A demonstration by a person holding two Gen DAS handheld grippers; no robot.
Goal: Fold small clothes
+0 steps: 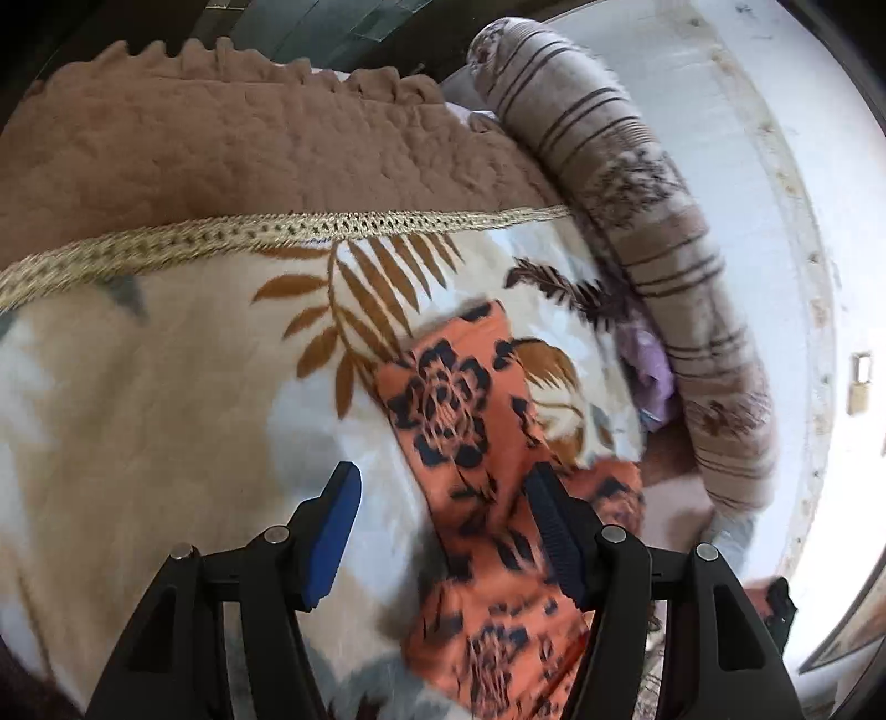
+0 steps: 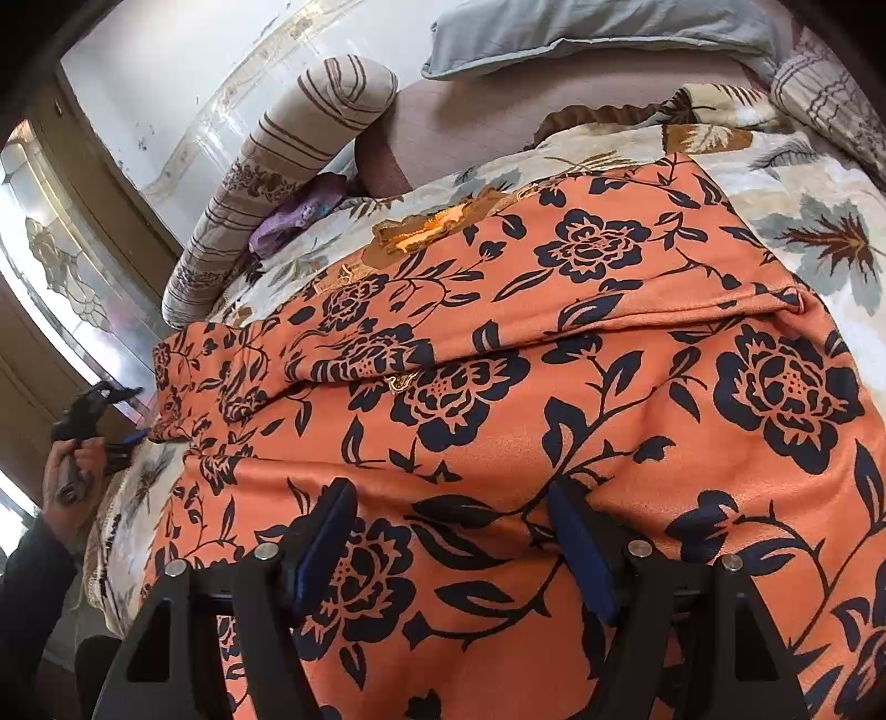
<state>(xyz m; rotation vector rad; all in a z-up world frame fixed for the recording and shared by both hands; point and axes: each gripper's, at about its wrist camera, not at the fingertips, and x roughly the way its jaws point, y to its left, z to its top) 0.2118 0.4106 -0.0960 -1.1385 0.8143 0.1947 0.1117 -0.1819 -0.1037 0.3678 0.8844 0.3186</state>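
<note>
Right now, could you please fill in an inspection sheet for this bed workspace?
Surface: leaf-print blanket spread over the bed, gold braid trim along its far edge.
Job's things: orange floral garment lying on the blanket, one fold ridge across it.
Clutter: striped bolster, purple cloth tucked beside it, brown quilted cover, grey pillow.
Grippers: left gripper open, a narrow end of the garment between its fingers; right gripper open, low over the garment.
Cables: nothing seen.
Surroundings: white wall, patterned glass door, the person's hand on the left gripper's handle.
</note>
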